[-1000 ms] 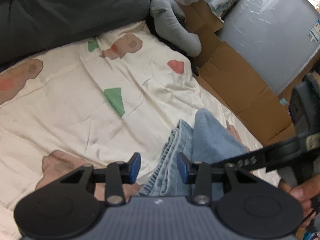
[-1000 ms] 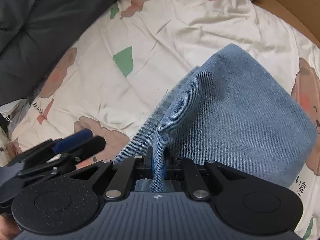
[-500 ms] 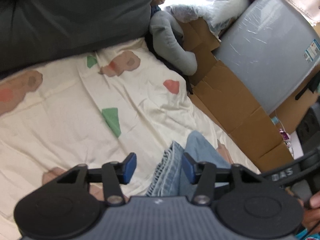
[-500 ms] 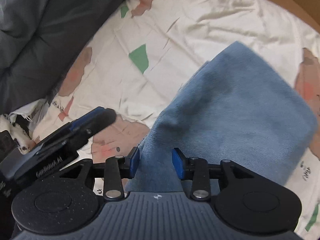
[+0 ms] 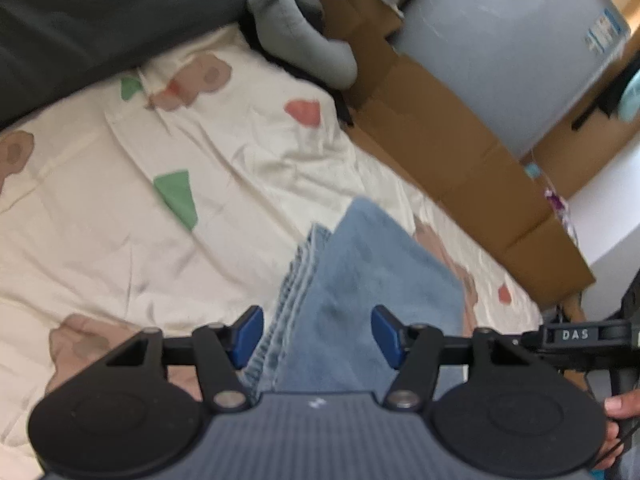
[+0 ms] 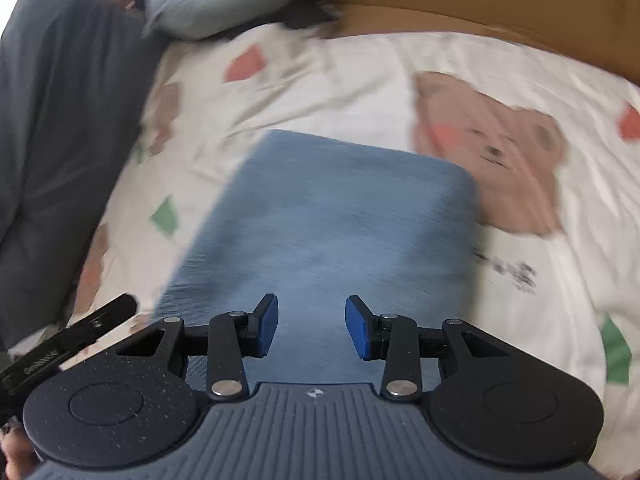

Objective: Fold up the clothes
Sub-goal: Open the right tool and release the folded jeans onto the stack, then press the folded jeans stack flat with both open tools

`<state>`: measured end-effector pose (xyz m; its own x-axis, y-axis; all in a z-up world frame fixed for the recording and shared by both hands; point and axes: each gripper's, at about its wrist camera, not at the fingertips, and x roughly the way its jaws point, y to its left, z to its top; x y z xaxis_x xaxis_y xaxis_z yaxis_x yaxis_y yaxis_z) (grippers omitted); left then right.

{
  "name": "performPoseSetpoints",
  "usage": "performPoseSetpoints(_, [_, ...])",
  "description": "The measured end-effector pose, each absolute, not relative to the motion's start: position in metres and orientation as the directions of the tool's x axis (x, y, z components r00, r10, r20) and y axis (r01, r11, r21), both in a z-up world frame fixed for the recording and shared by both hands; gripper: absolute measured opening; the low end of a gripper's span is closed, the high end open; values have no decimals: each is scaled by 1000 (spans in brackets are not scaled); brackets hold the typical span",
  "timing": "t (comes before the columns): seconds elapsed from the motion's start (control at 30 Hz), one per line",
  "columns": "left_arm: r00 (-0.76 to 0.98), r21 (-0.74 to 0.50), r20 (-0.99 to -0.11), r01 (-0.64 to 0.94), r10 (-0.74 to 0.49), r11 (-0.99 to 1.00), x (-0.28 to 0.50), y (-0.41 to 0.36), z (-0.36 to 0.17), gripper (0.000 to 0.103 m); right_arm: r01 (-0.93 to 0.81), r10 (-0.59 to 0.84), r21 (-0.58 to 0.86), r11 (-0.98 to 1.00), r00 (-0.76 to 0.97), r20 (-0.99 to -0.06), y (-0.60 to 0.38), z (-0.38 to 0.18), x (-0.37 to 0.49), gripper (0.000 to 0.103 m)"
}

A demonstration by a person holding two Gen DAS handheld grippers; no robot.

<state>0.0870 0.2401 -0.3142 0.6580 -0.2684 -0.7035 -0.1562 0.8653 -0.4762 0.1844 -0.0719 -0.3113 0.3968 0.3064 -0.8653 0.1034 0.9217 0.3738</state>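
Both grippers, left gripper (image 5: 318,336) and right gripper (image 6: 312,328), have just opened, fingers empty over the folded jeans (image 6: 332,224); a trailing finger could snag and undo the fold.

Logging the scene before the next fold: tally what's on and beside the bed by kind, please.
Folded blue denim garment: 1
Printed cream bedsheet: 1
Dark grey duvet: 1
Grey plush toy: 1
Flattened cardboard: 1
Grippers, both open, holding nothing: 2, left gripper, right gripper
Total: 7
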Motion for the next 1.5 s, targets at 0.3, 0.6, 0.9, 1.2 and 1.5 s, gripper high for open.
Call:
performPoseSetpoints(0.3, [587,-467,-762,-206,-273,860,70,235,-327,27,204,274,378,903,404,-873,-110,-351,147,45])
performPoseSetpoints(0.6, [575,-503,-759,-222,-305,835,50,232,-313,17,205,288,391,897,400,-870,-109,-362,137,47])
performPoseSetpoints(0.9, [554,-502,-781,-283,-288,817,36,245,-343,17,209,288,406,890,432,-854,-112,-369,141,49])
performPoseSetpoints(1.2, [537,-491,-795,-296,-282,819,34,249,-350,26,222,253,408,886,507,-824,-115,-374,156,49])
performPoseSetpoints(1.5, [547,-364,-822,-297,-155,883,58,260,-319,56,228,210,382,896,542,-814,-107,-370,150,49])
